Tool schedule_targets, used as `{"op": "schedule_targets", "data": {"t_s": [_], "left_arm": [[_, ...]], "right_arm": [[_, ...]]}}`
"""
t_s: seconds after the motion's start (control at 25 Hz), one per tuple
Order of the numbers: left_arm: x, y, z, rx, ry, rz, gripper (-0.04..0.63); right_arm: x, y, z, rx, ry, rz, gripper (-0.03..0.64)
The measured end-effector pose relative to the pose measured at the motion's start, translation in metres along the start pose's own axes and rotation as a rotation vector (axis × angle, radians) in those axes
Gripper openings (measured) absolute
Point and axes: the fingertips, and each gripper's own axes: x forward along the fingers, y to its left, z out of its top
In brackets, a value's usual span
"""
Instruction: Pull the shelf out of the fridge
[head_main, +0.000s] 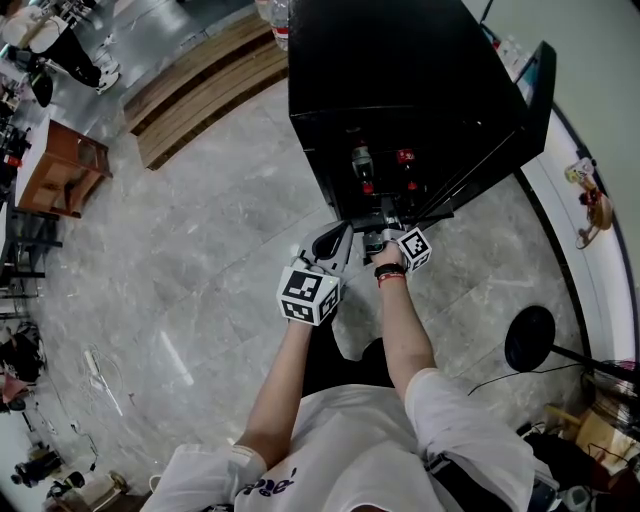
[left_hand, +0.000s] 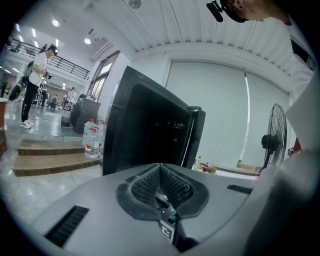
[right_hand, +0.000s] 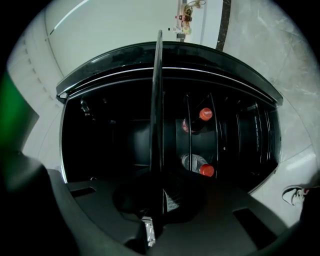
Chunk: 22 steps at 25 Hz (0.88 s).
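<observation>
The black fridge (head_main: 400, 80) stands open, its door (head_main: 490, 150) swung out to the right. My right gripper (head_main: 385, 235) is at the fridge's front edge, shut on the front rim of the thin shelf (right_hand: 159, 100), which shows edge-on as a dark line running between the jaws (right_hand: 161, 197). Two red-capped bottles (right_hand: 205, 114) (right_hand: 206, 170) lie deeper inside, also visible from above as bottles (head_main: 362, 165). My left gripper (head_main: 332, 242) hangs just left of the right one, short of the fridge (left_hand: 150, 135), its jaws shut (left_hand: 160, 175) on nothing.
Wooden steps (head_main: 200, 85) with large water bottles (left_hand: 92, 140) lie left of the fridge. A standing fan (left_hand: 272, 142) with a round base (head_main: 530, 338) is to the right. A wooden table (head_main: 60, 165) sits far left. A person (left_hand: 35, 70) stands far off.
</observation>
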Motion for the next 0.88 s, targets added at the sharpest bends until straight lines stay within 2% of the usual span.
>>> {"op": "schedule_targets", "data": {"t_s": [0.44,0.88], "left_arm": [[-0.013,-0.01,0.007,0.014,0.008,-0.013,0.018],[-0.032,-0.021,0.027,0.016,0.003,-0.001,0.018]], "right_arm": [[-0.025,0.015,-0.004,0.046,-0.012,0.043,0.023],[-0.067,0.037,-0.009,-0.011,0.031,0.016,0.023]]}}
